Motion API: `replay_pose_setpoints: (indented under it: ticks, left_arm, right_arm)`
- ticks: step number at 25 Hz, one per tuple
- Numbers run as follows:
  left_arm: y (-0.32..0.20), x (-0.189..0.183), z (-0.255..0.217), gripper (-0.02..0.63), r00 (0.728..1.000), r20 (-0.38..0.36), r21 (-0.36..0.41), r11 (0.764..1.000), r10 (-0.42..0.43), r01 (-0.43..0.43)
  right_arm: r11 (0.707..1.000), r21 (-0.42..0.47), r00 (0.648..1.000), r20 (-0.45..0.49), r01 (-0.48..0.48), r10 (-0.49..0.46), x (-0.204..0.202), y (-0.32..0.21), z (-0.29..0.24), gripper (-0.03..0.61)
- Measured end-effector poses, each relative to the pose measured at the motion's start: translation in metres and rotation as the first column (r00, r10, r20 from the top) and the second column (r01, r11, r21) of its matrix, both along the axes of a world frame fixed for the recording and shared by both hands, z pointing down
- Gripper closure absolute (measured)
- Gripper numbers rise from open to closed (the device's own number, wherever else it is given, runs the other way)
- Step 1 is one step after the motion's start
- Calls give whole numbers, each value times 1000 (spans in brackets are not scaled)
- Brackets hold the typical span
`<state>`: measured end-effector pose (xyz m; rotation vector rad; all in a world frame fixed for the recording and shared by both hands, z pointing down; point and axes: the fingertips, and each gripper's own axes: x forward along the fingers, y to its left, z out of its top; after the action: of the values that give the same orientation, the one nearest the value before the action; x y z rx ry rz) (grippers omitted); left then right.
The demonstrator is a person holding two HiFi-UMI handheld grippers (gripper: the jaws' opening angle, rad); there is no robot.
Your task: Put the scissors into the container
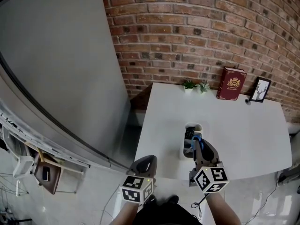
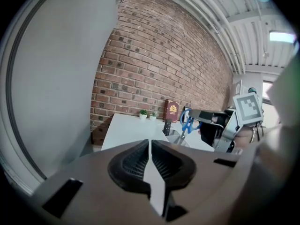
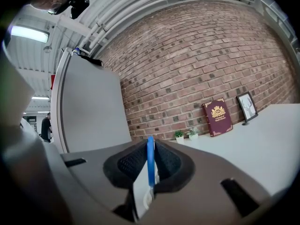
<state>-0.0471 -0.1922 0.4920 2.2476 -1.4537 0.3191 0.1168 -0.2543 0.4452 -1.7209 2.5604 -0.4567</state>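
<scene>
You have open room over the middle and right side of the white table [image 1: 243,135]. Along its far edge stand 2 small green potted plants [image 1: 195,85], an upright dark-red book [image 1: 231,83] and a black-framed picture [image 1: 260,89]. Near the front edge, a black object [image 1: 189,133] occupies the white container [image 1: 185,146].

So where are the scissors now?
The scissors sit in the shut right gripper, at the white container near the table's front edge, head view.

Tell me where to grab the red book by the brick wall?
Probably pinch the red book across its thickness at a side edge, coming sideways along the brick wall. It stands upright, cover facing the table, back toward the wall, so its thin edges are what jaws could close over.
</scene>
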Motion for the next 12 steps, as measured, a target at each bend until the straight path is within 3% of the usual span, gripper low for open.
replay_pose_setpoints:
  ticks: [12]
  left_arm:
    - [6, -15, 11, 591, 1000, 3, -24, 999, -21, 21]
  right_arm:
    - [996, -87, 1000, -17, 13, -14, -11, -2, 32, 534]
